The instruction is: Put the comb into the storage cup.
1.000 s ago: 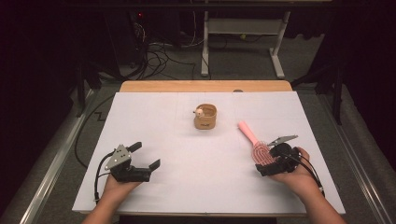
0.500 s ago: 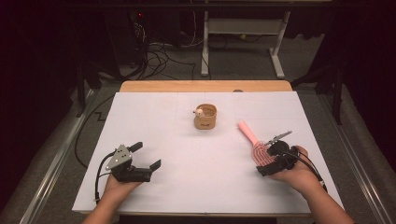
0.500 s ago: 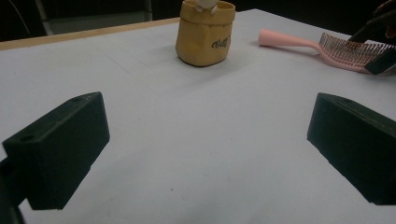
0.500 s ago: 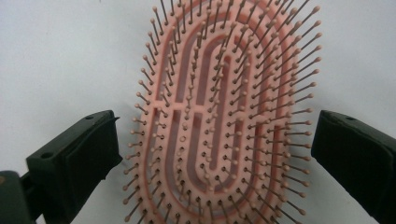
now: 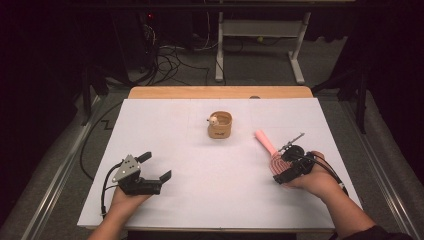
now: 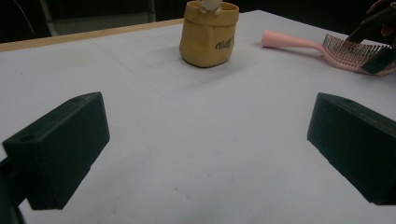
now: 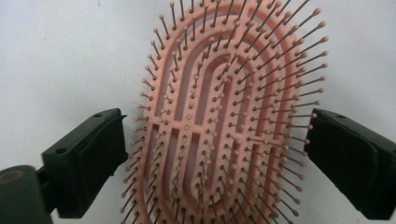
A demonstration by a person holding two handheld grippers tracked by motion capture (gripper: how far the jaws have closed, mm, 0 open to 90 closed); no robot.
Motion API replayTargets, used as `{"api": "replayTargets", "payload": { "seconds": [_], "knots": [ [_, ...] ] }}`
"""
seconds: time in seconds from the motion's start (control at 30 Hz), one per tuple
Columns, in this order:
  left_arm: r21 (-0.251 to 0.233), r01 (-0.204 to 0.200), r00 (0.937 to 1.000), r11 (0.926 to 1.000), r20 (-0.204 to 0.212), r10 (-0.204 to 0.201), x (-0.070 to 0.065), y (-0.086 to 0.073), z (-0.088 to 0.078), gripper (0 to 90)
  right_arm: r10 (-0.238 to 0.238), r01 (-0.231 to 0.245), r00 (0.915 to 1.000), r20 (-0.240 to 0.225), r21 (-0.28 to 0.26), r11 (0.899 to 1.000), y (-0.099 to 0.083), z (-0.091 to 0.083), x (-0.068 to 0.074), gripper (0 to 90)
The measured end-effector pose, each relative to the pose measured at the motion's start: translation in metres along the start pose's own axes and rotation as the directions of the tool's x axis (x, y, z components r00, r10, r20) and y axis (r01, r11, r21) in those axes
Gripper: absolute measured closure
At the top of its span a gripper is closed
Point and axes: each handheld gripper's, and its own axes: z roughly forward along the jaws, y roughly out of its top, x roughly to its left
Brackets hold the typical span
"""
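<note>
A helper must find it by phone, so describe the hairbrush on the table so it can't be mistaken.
On the white table, look right of the tan cup in the middle. The hairbrush lies flat there, bristles up, its handle pointing toward the cup. It is the one pink thing, and the right gripper straddles its oval head.

Black grippers (image 5: 155, 166), blocky fingers (image 6: 60, 149), trailing black cables.

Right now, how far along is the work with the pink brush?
Early stage. Done: the right gripper has come down over the pink hairbrush, jaws straddling its bristled head. In hand: those jaws have just been closing, but gaps remain beside the bristles, so no grip yet. Left: clamping and lifting; the brush lies flat on the white table. The left gripper waits open.
</note>
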Motion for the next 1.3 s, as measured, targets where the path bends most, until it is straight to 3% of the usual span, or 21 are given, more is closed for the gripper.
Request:
{"api": "replayTargets", "payload": {
  "seconds": [0.53, 0.93, 1.3],
  "knots": [
    [0.0, 0.0, 1.0, 1.0, 0.001, 0.0, 0.0, 0.0, 0.0, 0.0, 0.002, 0.0, 0.9999, -0.017, 0.116, 0.993, 0.02, 0.006, -0.003, 14.4],
    [0.004, -0.001, 1.0, 1.0, 0.007, 0.001, -0.001, 0.0, 0.0, 0.0, 0.011, -0.003, 0.9994, -0.034, 0.217, 0.976, 0.034, 0.012, -0.006, 14.1],
    [0.007, -0.002, 1.0, 1.0, 0.009, 0.002, -0.003, -0.001, 0.001, 0.0, 0.001, 0.01, 0.9991, -0.043, 0.241, 0.97, 0.038, 0.014, -0.007, 13.1]
  ]
}}
